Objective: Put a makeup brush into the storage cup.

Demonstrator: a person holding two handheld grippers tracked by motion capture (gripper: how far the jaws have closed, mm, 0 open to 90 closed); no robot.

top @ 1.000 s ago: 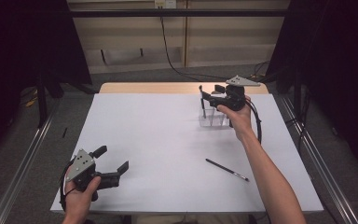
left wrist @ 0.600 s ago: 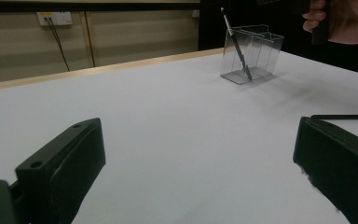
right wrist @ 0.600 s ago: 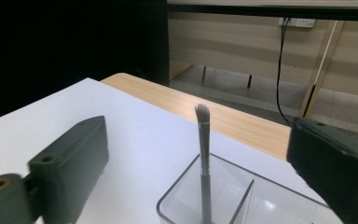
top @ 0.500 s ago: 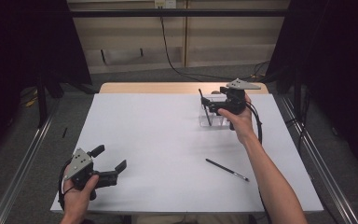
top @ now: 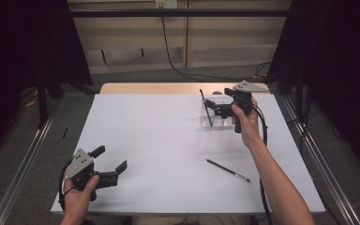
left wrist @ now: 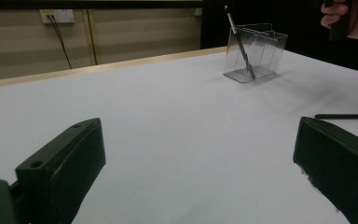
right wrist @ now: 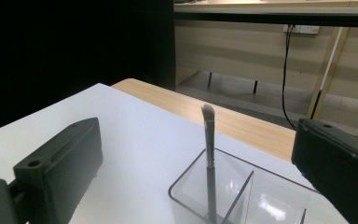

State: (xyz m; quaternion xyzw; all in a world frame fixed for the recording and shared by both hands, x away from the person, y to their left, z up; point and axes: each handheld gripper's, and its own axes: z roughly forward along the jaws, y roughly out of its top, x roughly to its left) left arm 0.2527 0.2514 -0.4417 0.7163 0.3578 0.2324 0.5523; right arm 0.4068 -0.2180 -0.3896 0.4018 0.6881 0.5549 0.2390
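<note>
A clear plastic holder (top: 215, 119) with compartments stands at the table's far right. A dark makeup brush (top: 205, 107) leans upright in it, bristles up. A second dark brush (top: 228, 170) lies flat on the white table, nearer the person. My right gripper (top: 212, 104) hovers just right of the holder, open, with the standing brush (right wrist: 209, 158) and holder (right wrist: 235, 189) ahead of its jaws. My left gripper (top: 110, 161) is held low at the near left, open and empty; from it the holder (left wrist: 261, 51) and lying brush (left wrist: 345, 116) are far off.
A white sheet (top: 168, 140) covers the table, with a wooden strip (top: 159, 88) along its far edge. Metal rails run down both sides on the floor. A cable hangs on the back wall (top: 168, 42).
My right gripper has drawn back slightly to the right from the standing brush. The left gripper has barely shifted.
</note>
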